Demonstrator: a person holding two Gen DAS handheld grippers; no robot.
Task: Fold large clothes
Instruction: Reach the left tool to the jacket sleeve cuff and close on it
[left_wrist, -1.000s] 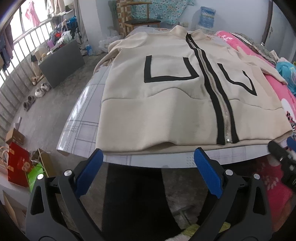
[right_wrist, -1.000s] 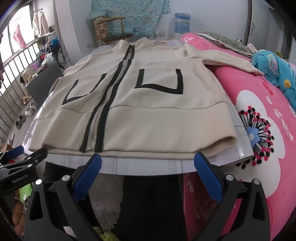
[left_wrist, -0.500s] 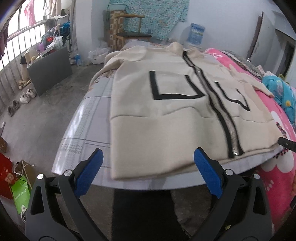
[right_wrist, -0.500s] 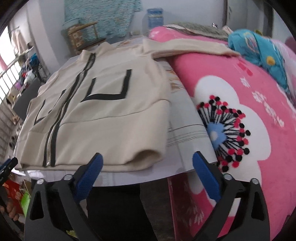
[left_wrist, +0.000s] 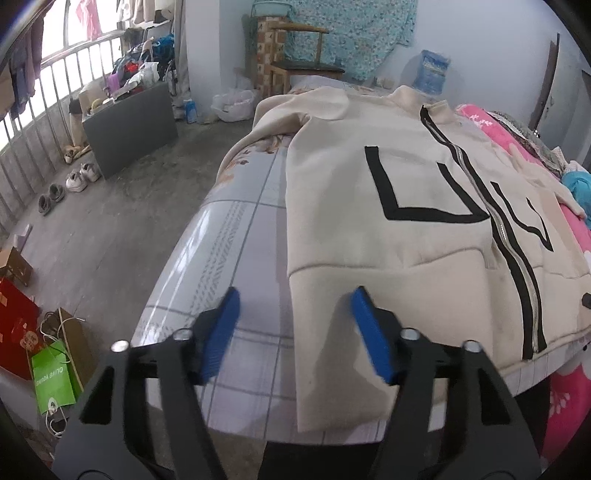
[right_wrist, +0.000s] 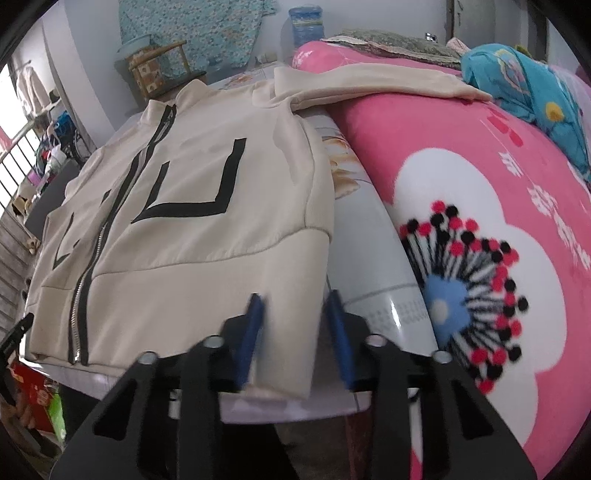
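A beige zip jacket (left_wrist: 406, 288) with black stripes lies flat, front up, on a pale checked sheet (left_wrist: 236, 236). In the left wrist view my left gripper (left_wrist: 297, 314) hovers over the jacket's near left hem corner. Its jaws are closing, one blue pad over the sheet and the other over the cloth, with the jacket's side edge between them. In the right wrist view my right gripper (right_wrist: 294, 306) straddles the near right hem corner of the jacket (right_wrist: 192, 273). Its jaws are also closing, narrower, with flat cloth between them that shows no pinch.
A pink flowered blanket (right_wrist: 480, 177) rises right of the sheet, with a blue cloth (right_wrist: 535, 85) and one jacket sleeve (right_wrist: 369, 79) on it. On the floor at left are a grey box (left_wrist: 129, 125), shoes (left_wrist: 77, 177) and red and green bags (left_wrist: 51, 369). A wooden chair (left_wrist: 299, 66) stands beyond.
Both grippers have moved apart along the hem, from near the jacket's middle to its two bottom corners, and come closer to the cloth. Both pairs of jaws have narrowed, the right more.
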